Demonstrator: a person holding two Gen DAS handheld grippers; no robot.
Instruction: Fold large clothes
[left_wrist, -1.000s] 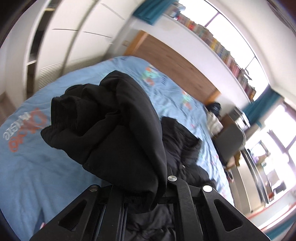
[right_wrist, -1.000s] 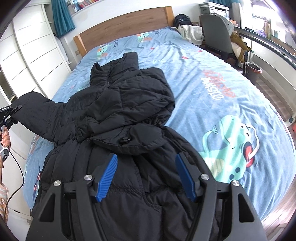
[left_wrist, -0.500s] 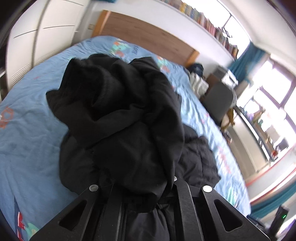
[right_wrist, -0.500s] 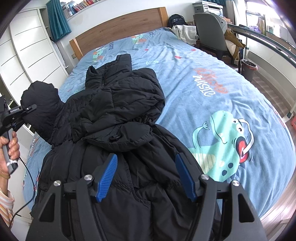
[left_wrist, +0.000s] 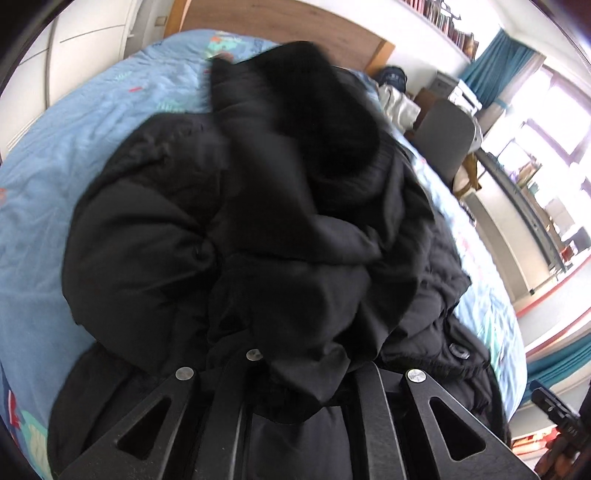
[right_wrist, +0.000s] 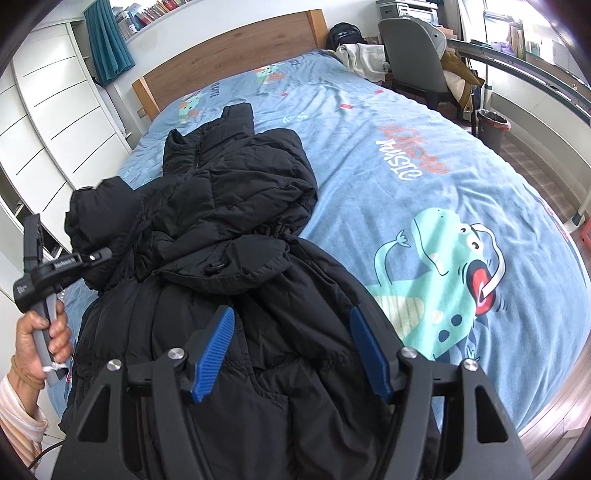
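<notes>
Right wrist view: left tongs (right_wrist: 101, 254), left of frame, clenched on jacket (right_wrist: 229, 221) sleeve (right_wrist: 99, 206), to fold inward; right tongs (right_wrist: 291, 347) released, empty, over hem.

I see black gripper frames with silver screws; right gripper (right_wrist: 291, 349) has 2 blue ribbed pads (right_wrist: 216, 350); a striped sleeve (right_wrist: 18, 417).

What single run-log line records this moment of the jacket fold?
left gripper: shut on sleeve | right gripper: open above jacket | jacket: on bed, other sleeve folded across
</notes>
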